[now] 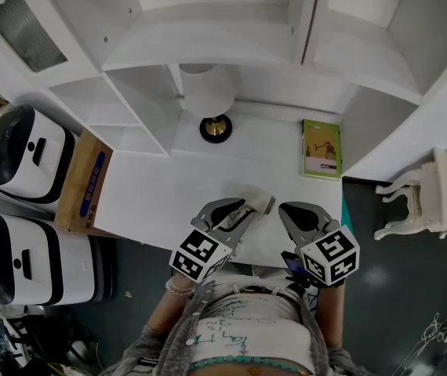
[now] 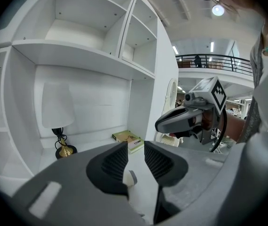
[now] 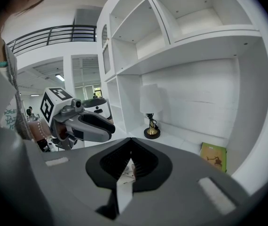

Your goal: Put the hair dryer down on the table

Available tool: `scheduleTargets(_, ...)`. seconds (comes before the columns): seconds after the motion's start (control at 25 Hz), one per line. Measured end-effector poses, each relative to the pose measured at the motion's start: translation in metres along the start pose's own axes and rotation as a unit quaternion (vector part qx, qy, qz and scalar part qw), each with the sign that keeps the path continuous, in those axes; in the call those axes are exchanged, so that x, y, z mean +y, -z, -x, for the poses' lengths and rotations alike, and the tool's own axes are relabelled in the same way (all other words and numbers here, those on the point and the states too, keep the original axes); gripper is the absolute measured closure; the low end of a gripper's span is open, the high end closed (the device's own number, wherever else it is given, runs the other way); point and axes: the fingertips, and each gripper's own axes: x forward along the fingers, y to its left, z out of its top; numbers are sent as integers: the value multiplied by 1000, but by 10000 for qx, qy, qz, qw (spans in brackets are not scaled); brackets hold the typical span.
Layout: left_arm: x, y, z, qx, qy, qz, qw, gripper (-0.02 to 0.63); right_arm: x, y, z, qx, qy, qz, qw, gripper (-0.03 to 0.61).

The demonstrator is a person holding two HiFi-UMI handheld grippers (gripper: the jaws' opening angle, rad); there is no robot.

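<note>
The person's printed shirt [image 1: 243, 331] fills the bottom edge of the head view, cut off by the frame, and hides the near edge of the white table [image 1: 168, 186]. Just above it the two grippers sit side by side over the table.

The left gripper [image 1: 243, 210] has its fingers [image 2: 116, 161] spread a little, with a narrow gap through which the table shows. The hair dryer [image 1: 256, 197], a pale cream shape, lies on the table right at the tips of these fingers. In the left gripper view only a white stub with a grey band [image 2: 130, 178] shows low in the gap, the rest covered by the gripper's body. I cannot tell whether the fingers touch it.

The right gripper [image 1: 288, 212] stands just beside it, fingers pressed together at the tips [image 3: 130, 142]. A pale scrap shows in the slot behind them, too small to identify.

Further back a lamp [image 1: 208, 92] stands in the shelf recess, and a green book [image 1: 321, 149] lies to its right. At the left a cardboard box [image 1: 85, 182] is wedged against the table, partly hidden by it.
</note>
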Motion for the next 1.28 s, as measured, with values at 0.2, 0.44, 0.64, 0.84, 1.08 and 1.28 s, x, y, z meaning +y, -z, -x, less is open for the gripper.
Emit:
scheduleTargets(0.2, 0, -6, 2, -115, -20, -3, 9999, 528, 2, 0, -1, 4, -21, 9, 10000, 549)
scheduleTargets(0.44, 0, -7, 5, -178, -63, 25, 9998, 568, 5, 1, -3, 38, -46, 30, 10000, 549)
scheduleTargets(0.64, 1, -11, 7, -208, -101, 25, 9997, 583, 5, 1, -3, 50, -46, 26, 10000, 549)
scheduleTargets(0.84, 2, -14, 10, -289, -111, 89, 9995, 612, 5, 1, -3, 41, -41, 10, 10000, 549)
scheduleTargets(1.08, -2, -18, 10, -395, -103, -12, 9992, 614, 5, 0, -2, 9, -42, 0, 10000, 549)
scheduleTargets(1.28, -3, -25, 11, -499, -153, -2, 9986, 614, 6, -1, -2, -22, -65, -24, 10000, 549)
